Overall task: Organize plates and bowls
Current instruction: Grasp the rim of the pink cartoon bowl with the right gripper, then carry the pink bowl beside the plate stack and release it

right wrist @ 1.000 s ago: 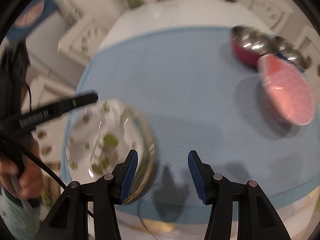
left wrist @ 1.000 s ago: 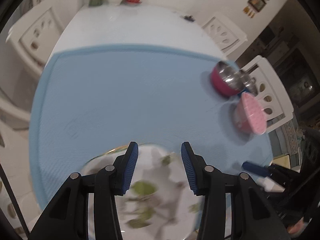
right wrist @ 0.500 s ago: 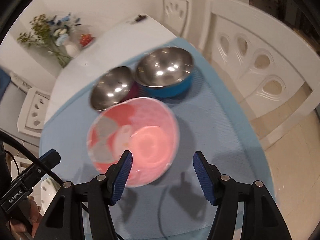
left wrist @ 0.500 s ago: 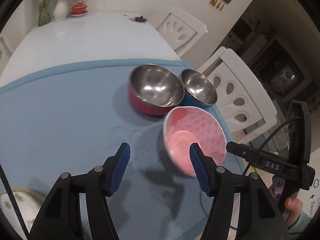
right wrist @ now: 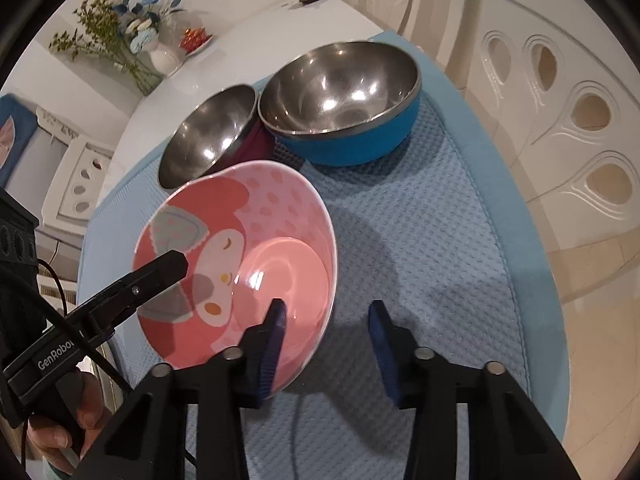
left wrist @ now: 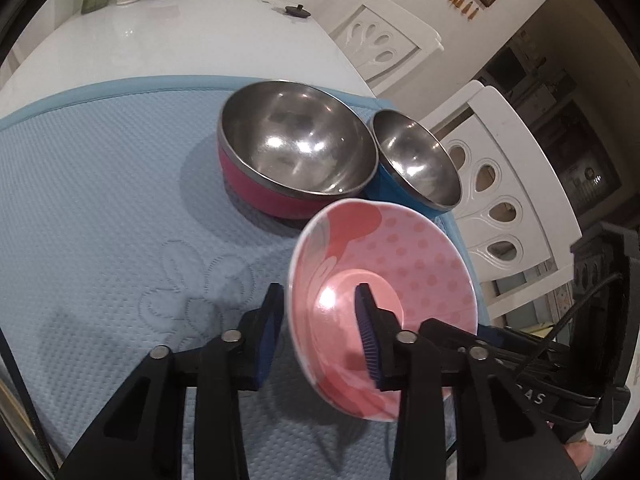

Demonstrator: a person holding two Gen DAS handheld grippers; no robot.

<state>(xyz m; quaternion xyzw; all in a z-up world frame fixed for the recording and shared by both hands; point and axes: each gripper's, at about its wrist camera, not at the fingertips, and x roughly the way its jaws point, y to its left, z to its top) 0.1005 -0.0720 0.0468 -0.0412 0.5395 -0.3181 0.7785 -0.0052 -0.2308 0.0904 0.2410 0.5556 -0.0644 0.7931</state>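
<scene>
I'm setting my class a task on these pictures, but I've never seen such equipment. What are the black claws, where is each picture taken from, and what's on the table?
No robot here: a person holds a two-finger gripper in each hand, each with a wide-angle camera looking along its fingers. One picture looks over the left gripper, the other over the right gripper. On a white table lies a blue mat with three bowls: a pink cartoon bowl, a red-sided steel bowl and a blue-sided steel bowl. Both grippers straddle the pink one's rim on opposite sides; their jaws have just been closing, but the pads do not look pressed on it yet.
</scene>
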